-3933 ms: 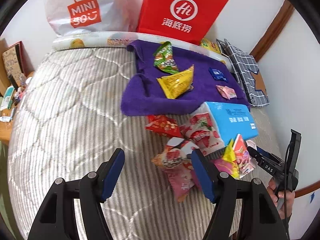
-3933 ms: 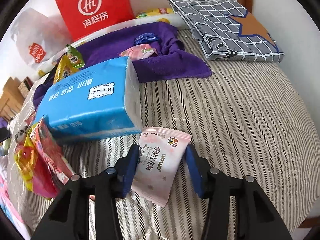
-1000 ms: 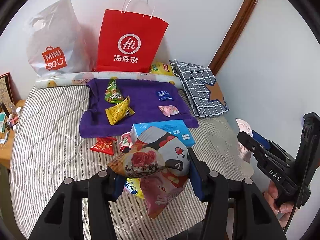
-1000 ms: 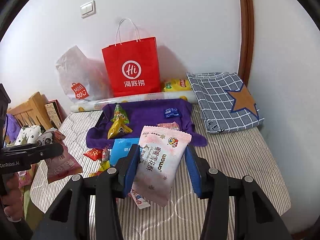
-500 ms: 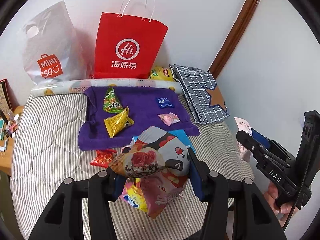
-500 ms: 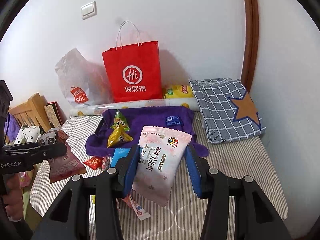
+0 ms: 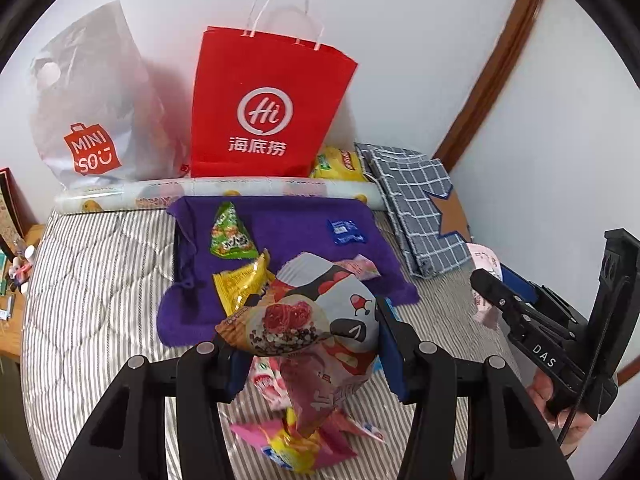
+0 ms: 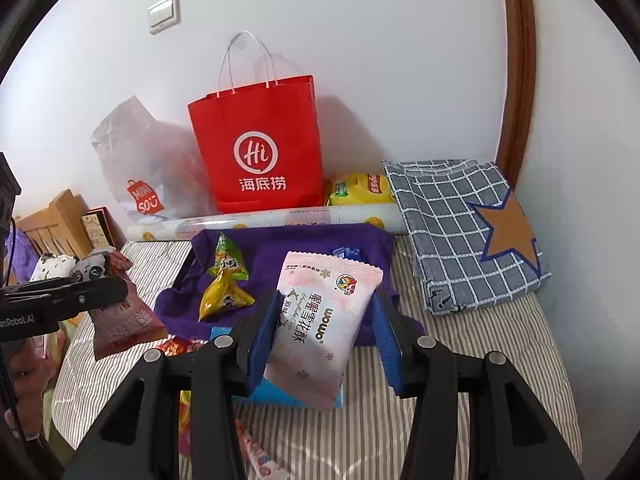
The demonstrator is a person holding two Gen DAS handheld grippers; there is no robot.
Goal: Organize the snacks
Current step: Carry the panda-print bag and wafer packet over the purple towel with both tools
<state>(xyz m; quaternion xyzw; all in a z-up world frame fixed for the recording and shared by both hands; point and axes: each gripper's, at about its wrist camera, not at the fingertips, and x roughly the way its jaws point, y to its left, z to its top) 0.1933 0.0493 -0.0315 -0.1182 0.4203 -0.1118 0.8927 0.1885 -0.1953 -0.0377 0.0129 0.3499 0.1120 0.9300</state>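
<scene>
— Both grippers have carried their packets forward over the striped bed (image 7: 92, 280); the purple cloth (image 8: 288, 248) and red paper bag (image 8: 260, 148) look nearer than a second ago.
— What is each holding?
— Left gripper (image 7: 312, 344) is clamped on a crumpled snack bag (image 7: 316, 320) printed with red berries and dark beads, hanging above the loose snack pile (image 7: 296, 444) at 6 o'clock. Right gripper (image 8: 320, 332) is clamped on a pale pink packet (image 8: 320, 320) with dark lettering, tilted, over the cloth's near edge.
— And on the cloth?
— Green packet (image 8: 228, 260) at 11 o'clock, yellow packet (image 8: 224, 296) just below it, small blue packet (image 7: 346, 232) at 1 o'clock.
</scene>
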